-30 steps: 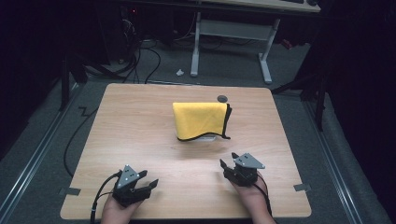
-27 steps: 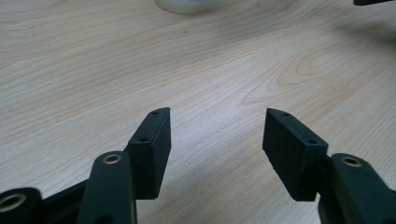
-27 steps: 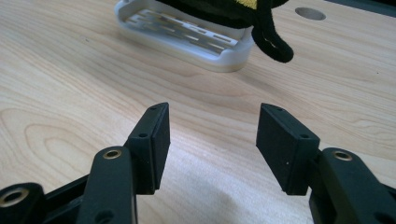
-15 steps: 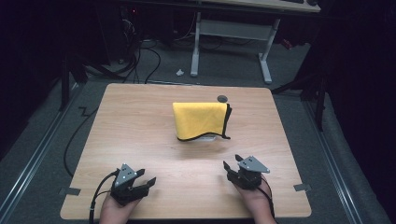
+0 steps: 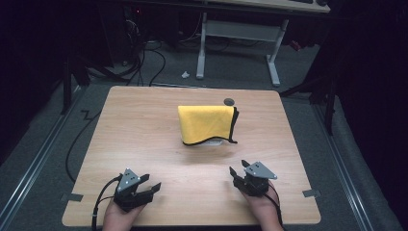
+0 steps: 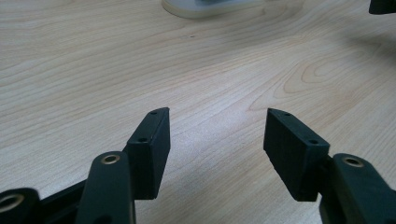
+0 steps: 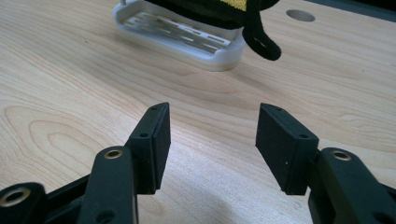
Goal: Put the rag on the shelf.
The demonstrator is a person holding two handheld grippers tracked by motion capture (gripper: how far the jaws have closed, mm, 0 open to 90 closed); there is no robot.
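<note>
Yellow cloth [image 5: 207, 124] draped over white rack [image 7: 187, 39] mid-surface [image 5: 144, 144], my left tool [image 5: 144, 191] and right tool [image 5: 239, 172] nearer me than cloth, both jaws apart, empty.

Light wood table [image 5: 144, 134]. White slotted tray [image 7: 187, 39] sits near centre, toward far edge, under a yellow cloth [image 5: 207, 124] (black-trimmed). Round grommet hole [image 5: 229, 101] by far edge.

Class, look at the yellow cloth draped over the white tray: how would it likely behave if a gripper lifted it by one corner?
The yellow cloth would probably sag and hang limp: its black-trimmed edge already droops past the white tray. It looks thin, so likely light. The tray might shift as the cloth drags off it.
</note>
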